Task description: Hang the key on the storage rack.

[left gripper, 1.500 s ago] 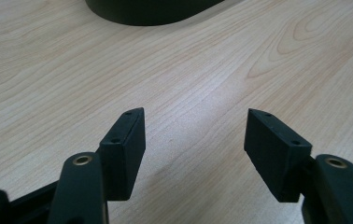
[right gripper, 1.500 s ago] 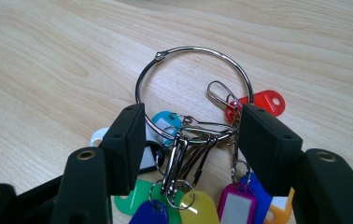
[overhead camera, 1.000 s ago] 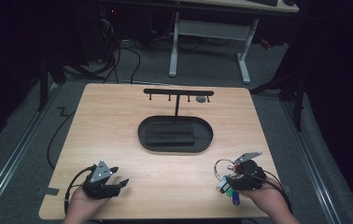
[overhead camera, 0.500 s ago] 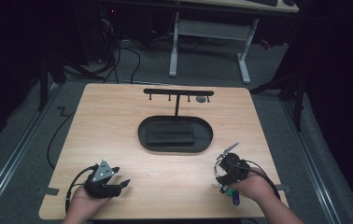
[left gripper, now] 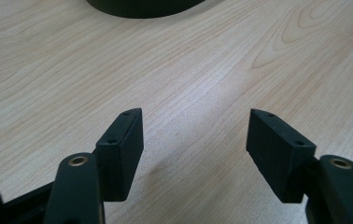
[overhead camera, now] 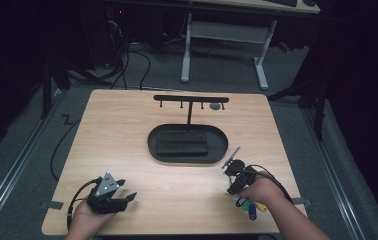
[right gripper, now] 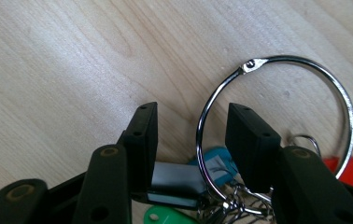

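A large silver key ring lies flat on the wooden table, carrying several coloured key tags: teal, green and red. My right gripper stands over it, pointing down. The ring's left arc runs between its jaws, closer to the right one. The jaws have just been closing, and there is still a gap on both sides of the wire. In the high view the right gripper is at the front right, with the tags under the hand. My left gripper is open over bare wood at the front left.
A black oval tray with a dark block in it sits mid-table. A black T-shaped hook rack rises from its far side. The table's front edge runs just under both hands. Cables trail off both grippers.
My right gripper has moved left, away from the table's right edge, and now stands over the key ring with its jaws narrower. The left gripper has kept still.
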{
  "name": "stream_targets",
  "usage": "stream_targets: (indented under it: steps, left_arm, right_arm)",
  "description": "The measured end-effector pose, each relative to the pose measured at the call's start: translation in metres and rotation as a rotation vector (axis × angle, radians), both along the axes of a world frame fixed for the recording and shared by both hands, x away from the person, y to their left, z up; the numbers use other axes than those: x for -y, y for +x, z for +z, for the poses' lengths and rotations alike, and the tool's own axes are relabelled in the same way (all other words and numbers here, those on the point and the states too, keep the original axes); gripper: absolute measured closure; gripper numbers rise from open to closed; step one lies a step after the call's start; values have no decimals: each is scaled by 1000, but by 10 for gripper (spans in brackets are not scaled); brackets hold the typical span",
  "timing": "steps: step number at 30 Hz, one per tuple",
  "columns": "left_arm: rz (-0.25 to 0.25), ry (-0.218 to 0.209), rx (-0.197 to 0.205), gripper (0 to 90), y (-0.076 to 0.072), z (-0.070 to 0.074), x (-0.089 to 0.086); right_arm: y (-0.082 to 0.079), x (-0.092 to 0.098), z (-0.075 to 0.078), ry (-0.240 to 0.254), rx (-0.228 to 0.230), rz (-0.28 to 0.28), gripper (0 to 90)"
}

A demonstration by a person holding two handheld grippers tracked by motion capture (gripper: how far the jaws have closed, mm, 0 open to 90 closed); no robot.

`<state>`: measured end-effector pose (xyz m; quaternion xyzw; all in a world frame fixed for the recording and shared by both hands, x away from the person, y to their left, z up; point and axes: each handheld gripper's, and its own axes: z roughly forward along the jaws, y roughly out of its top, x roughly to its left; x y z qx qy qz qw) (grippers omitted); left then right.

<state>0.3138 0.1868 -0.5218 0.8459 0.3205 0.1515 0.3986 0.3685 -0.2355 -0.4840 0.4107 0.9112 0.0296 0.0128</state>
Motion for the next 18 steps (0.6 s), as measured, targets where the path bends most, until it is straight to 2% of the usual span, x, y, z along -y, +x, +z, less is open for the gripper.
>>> stream_targets:
  steps: [1, 2, 3, 4, 7, 10, 13, 15, 18]
  left_arm:
    - [-1, 0, 0, 374, 0, 0, 0]
    - [-3, 1, 1, 374, 0, 0, 0]
    - [-7, 2, 0, 375, 0, 0, 1]
    - [-9, 2, -2, 375, 0, -1, 1]
    - [-18, 4, -6, 378, 0, -2, 2]
    - [-20, 5, -3, 380, 0, -2, 2]
    - [-21, 1, -1, 383, 0, -1, 2]
    - [-24, 7, 3, 385, -1, -1, 2]
    - [-25, 7, 10, 389, -2, 0, 3]
  right_arm:
    - [2, 0, -2, -6, -1, 22, 569]
    - [3, -1, -4, -10, -11, 16, 573]
    - [4, -1, -4, -11, -2, 31, 580]
    - [6, -2, -4, -9, -15, 15, 596]
    - [9, -4, -4, -26, -2, 37, 677]
    - [9, -6, -4, -30, -12, 42, 804]
    - [8, -8, -4, -28, -20, 51, 862]
    - [5, -11, -4, -50, 4, 69, 864]
    - [1, -11, 3, -52, 11, 80, 866]
